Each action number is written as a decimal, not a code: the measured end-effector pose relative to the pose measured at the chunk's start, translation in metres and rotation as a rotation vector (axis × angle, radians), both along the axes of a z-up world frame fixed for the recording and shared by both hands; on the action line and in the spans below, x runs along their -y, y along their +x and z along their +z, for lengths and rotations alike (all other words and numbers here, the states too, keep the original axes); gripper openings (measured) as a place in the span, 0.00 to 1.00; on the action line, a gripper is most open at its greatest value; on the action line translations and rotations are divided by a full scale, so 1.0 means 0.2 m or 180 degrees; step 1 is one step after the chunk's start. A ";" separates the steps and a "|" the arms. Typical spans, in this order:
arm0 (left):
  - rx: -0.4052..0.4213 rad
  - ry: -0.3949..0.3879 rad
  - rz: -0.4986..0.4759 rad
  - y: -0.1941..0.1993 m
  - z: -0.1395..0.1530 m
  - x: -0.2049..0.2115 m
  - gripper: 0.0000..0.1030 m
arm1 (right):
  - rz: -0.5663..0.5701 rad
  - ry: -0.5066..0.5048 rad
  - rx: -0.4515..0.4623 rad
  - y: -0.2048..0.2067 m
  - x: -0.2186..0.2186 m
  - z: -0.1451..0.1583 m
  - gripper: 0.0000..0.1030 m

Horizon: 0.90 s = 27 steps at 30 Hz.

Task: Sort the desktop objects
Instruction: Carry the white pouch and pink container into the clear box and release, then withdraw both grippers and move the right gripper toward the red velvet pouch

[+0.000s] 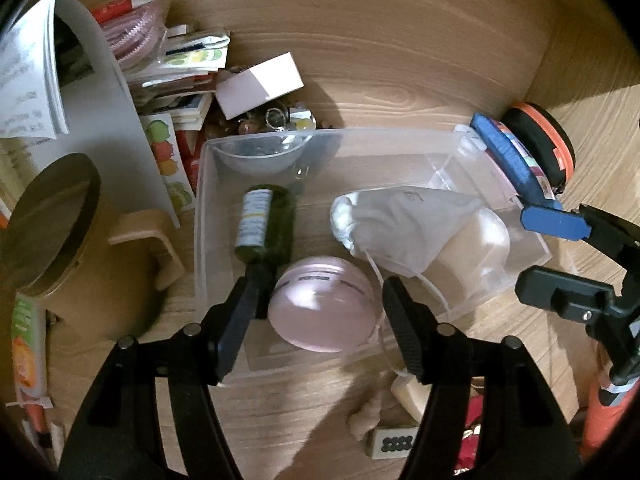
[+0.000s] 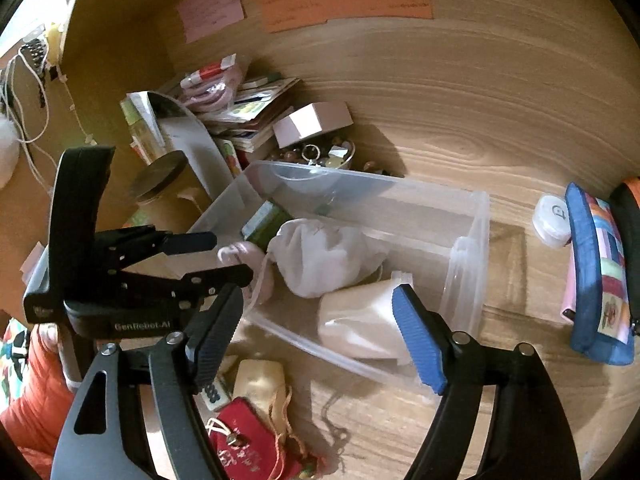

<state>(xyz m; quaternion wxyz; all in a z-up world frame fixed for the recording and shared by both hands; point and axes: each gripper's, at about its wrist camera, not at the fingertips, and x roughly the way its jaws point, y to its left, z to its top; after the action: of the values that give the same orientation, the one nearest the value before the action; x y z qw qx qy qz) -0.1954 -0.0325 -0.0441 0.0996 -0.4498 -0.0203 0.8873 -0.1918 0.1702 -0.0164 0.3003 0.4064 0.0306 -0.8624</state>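
While the left gripper (image 1: 316,316) hangs wide over the round pink case (image 1: 322,304) in the clear plastic bin (image 1: 400,136), the right gripper (image 2: 320,336) gapes empty; bottle and pouch are binned, clutter remains at six o'clock.

Bare tabletop (image 2: 460,120) lies open behind the clear bin (image 1: 360,136). Inside, a green bottle (image 1: 266,224), pink round case (image 1: 320,308) and white pouch (image 1: 400,228) crowd the floor; a paper stack (image 1: 176,80) blocks the left flank.
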 end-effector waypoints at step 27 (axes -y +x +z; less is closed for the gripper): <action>-0.0773 -0.0250 0.0239 0.52 0.25 0.09 0.81 | -0.0083 0.0045 -0.0539 0.46 -0.12 0.12 0.73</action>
<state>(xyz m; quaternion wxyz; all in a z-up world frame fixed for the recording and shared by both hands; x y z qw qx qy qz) -0.0907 -0.0497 0.0059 0.0504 -0.3415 0.0099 0.9385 -0.0989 0.1942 0.0074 0.2825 0.3345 0.0567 -0.8973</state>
